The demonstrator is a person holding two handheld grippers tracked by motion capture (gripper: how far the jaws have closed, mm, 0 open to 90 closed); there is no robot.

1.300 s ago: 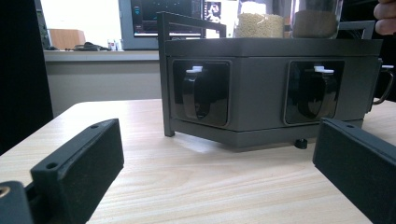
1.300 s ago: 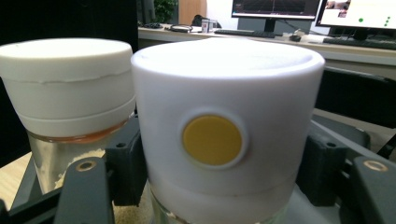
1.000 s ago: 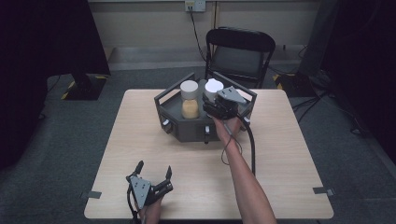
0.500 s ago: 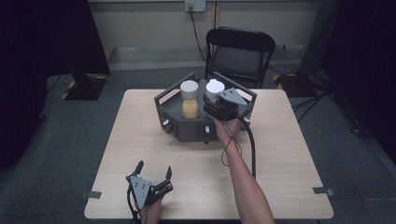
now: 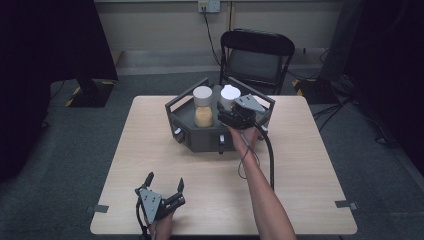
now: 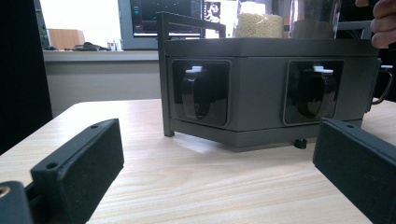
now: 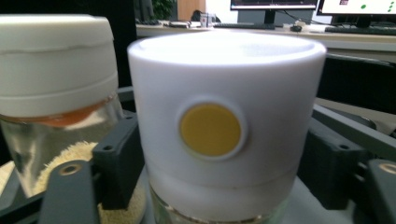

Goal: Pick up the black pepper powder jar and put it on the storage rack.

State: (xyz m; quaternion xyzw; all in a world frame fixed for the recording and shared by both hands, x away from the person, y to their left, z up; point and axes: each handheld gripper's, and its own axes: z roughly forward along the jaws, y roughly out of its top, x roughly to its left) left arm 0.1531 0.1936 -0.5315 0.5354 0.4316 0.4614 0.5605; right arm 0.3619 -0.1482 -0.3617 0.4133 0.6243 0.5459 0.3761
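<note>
On the bench (image 5: 300, 165) stands a dark grey rack (image 5: 200, 135) holding two glass jars, and the right gripper (image 5: 235, 116) has its fingers (image 7: 116, 158) around the white-lidded jar (image 7: 226, 126), their jaws having just been opening, pads seemingly off the lid. The jar looks rigid, smooth and breakable, best taken by the broad lid. The left gripper (image 5: 165, 187) rests released near the bench's front edge.

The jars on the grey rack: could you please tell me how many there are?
2. The grain-filled jar stands at the left of the rack; the white-capped jar stands beside it, between the right hand-held gripper jaws. Others could be hidden.
</note>
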